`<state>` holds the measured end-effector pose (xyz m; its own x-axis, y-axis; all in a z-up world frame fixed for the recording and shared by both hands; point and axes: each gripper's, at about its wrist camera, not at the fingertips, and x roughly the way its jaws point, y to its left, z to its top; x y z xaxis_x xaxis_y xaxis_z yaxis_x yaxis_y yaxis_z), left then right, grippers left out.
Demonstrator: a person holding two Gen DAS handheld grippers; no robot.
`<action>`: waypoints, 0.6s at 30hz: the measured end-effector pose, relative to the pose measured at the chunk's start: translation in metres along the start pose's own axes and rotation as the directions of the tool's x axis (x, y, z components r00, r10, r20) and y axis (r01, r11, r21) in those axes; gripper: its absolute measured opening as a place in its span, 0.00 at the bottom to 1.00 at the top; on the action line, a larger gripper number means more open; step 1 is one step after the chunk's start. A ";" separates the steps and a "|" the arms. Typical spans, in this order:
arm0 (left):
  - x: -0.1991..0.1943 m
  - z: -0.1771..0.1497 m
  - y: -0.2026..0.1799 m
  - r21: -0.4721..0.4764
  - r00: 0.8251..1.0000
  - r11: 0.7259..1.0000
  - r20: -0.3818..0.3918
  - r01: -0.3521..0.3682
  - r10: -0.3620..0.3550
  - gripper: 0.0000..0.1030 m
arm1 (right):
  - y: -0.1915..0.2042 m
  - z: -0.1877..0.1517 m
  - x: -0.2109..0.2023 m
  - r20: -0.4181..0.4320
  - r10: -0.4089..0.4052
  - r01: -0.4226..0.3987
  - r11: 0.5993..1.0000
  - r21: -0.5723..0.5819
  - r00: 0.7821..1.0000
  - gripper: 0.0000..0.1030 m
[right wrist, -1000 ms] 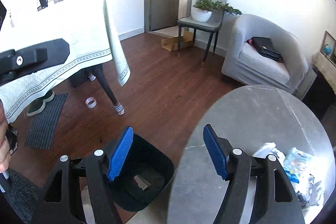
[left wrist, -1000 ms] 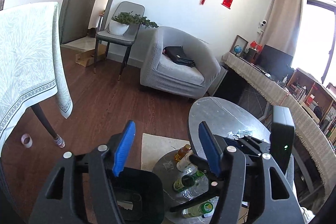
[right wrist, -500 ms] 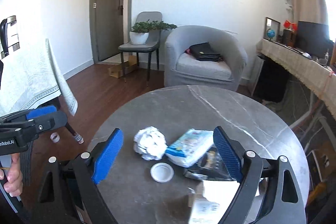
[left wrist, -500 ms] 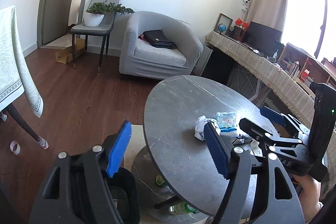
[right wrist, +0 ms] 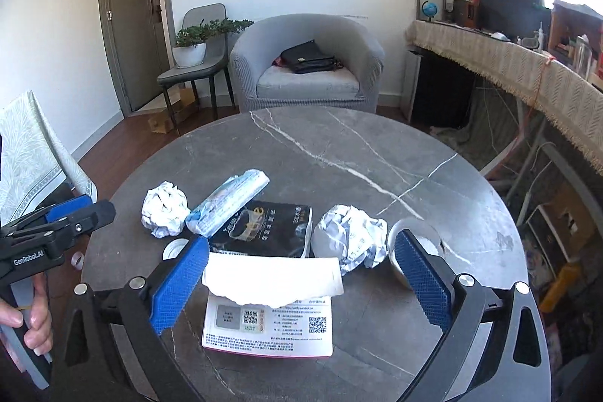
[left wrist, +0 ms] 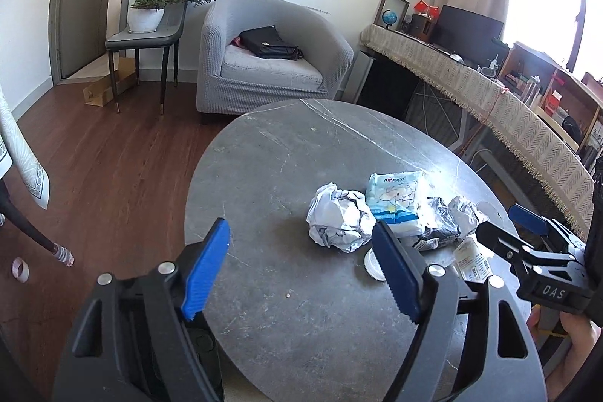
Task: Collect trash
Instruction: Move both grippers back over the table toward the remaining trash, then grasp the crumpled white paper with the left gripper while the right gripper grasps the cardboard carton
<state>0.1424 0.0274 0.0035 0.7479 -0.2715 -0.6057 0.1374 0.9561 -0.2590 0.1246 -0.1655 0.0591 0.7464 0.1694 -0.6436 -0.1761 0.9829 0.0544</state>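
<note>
Trash on the round table [right wrist: 377, 153] now fills both views, no longer the bin; my left gripper [left wrist: 301, 270] and right gripper [right wrist: 301, 279] have just been opening, empty, over the torn white box [right wrist: 269, 307].

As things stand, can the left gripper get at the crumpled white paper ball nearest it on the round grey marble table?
Probably yes: the left gripper is open and empty, bare tabletop lies ahead, and the crumpled white paper ball sits just beyond its fingertips.

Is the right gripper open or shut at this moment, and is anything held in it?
Open, holding nothing. The right gripper has just been opening; its blue pads stand wide apart above the white box.
</note>
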 end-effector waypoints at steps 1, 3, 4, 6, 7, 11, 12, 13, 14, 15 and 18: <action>0.003 0.000 0.000 -0.001 1.000 1.000 -0.005 0.002 -0.002 0.78 | 0.001 -0.002 0.002 -0.009 0.009 -0.009 1.000 0.000 1.000 0.97; 0.007 -0.002 -0.002 -0.003 1.000 1.000 -0.009 0.002 -0.002 0.78 | 0.005 -0.004 0.004 -0.022 0.009 -0.009 1.000 -0.008 1.000 0.97; 0.009 -0.001 -0.002 -0.008 1.000 1.000 -0.009 0.004 -0.004 0.79 | 0.008 -0.005 0.004 -0.023 0.009 -0.009 1.000 -0.013 1.000 0.97; 0.012 -0.001 -0.001 -0.023 1.000 1.000 -0.009 0.014 -0.014 0.80 | 0.011 -0.006 0.003 -0.025 -0.004 0.004 1.000 -0.022 1.000 0.97; 0.014 0.000 0.000 -0.033 1.000 0.999 -0.010 0.019 -0.020 0.81 | 0.011 -0.006 0.003 -0.028 -0.015 0.014 1.000 -0.026 0.999 0.97; 0.023 0.002 -0.002 -0.046 0.999 0.999 -0.021 0.028 -0.029 0.81 | 0.015 -0.007 0.003 -0.027 0.024 -0.025 0.999 -0.049 0.999 0.97; 0.025 0.003 -0.003 -0.048 0.999 0.998 -0.022 0.030 -0.031 0.81 | 0.016 -0.008 0.004 -0.031 0.038 -0.039 0.997 -0.062 0.999 0.97; 0.026 0.004 -0.004 -0.050 0.999 0.998 -0.023 0.033 -0.034 0.81 | 0.018 -0.009 0.005 -0.037 0.054 -0.056 0.996 -0.071 0.998 0.97; 0.027 0.004 -0.004 -0.053 0.999 0.998 -0.023 0.036 -0.037 0.81 | 0.019 -0.010 0.007 -0.044 0.080 -0.083 0.994 -0.073 0.996 0.97; 0.027 0.005 -0.005 -0.056 0.999 0.998 -0.022 0.039 -0.041 0.81 | 0.020 -0.010 0.009 -0.057 0.105 -0.109 0.991 -0.073 0.993 0.97; 0.029 0.007 -0.006 -0.068 0.999 0.997 -0.017 0.048 -0.049 0.82 | 0.023 -0.013 0.016 -0.097 0.106 -0.117 0.987 -0.107 0.990 0.97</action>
<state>0.1674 0.0147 -0.0072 0.7290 -0.3201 -0.6050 0.1288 0.9323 -0.3380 0.1245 -0.1410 0.0403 0.6578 0.2652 -0.7050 -0.3300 0.9428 0.0468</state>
